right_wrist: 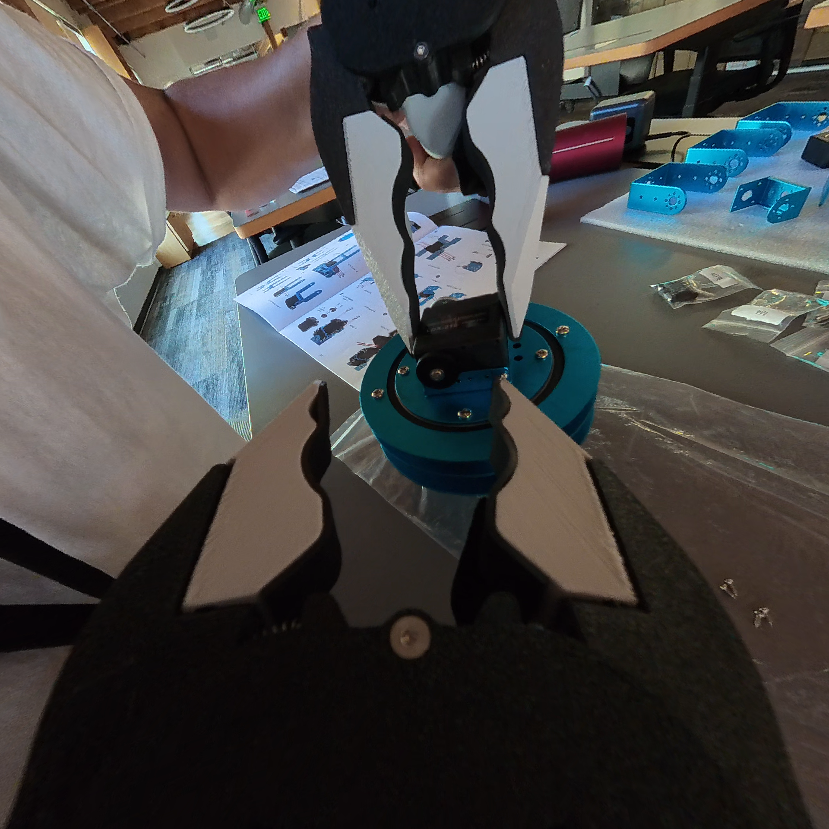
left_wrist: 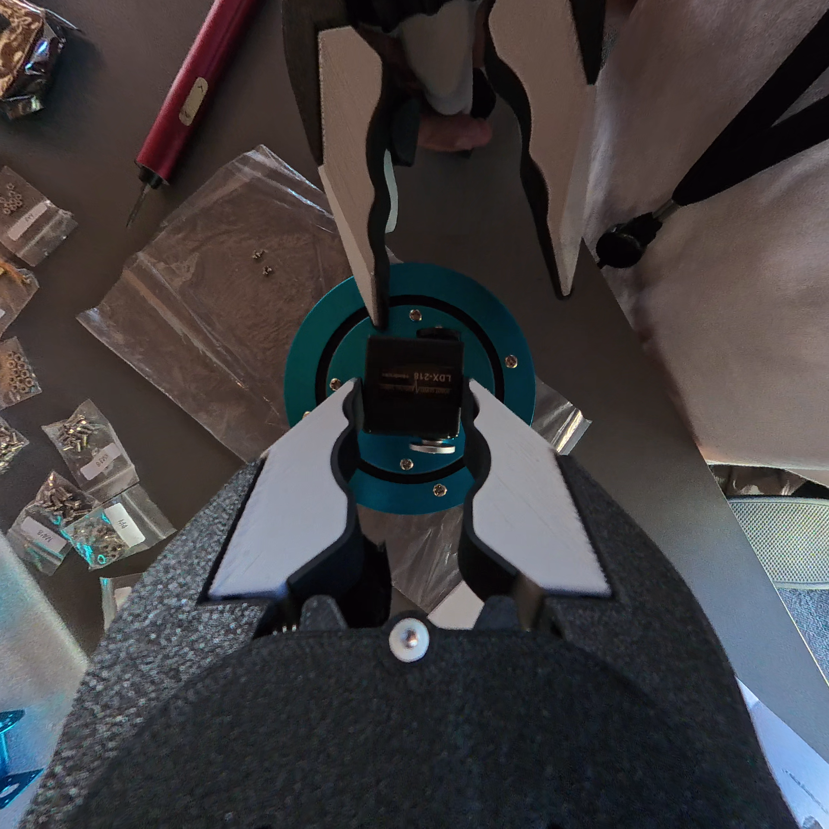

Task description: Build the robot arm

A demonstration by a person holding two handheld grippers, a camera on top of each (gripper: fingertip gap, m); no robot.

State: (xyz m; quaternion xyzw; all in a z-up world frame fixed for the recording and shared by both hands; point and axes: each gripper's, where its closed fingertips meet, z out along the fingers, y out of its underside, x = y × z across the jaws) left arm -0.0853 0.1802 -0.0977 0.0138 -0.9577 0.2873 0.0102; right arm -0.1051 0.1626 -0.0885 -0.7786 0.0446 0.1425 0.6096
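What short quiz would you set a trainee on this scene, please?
1. True or false: the left gripper is closed on the black servo.
2. The servo stands on: A a red screwdriver, B a teal round base, C an open manual.
3. Fill in: the right gripper is ____ (open or shut).
Key: 1 true; 2 B; 3 open.

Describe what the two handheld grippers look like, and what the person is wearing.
Both the left gripper and the right gripper have a speckled black body, a silver screw at the centre, and two white wedge-shaped fingers lined with wavy black pads. No cables show. The person wears a short white sleeve.
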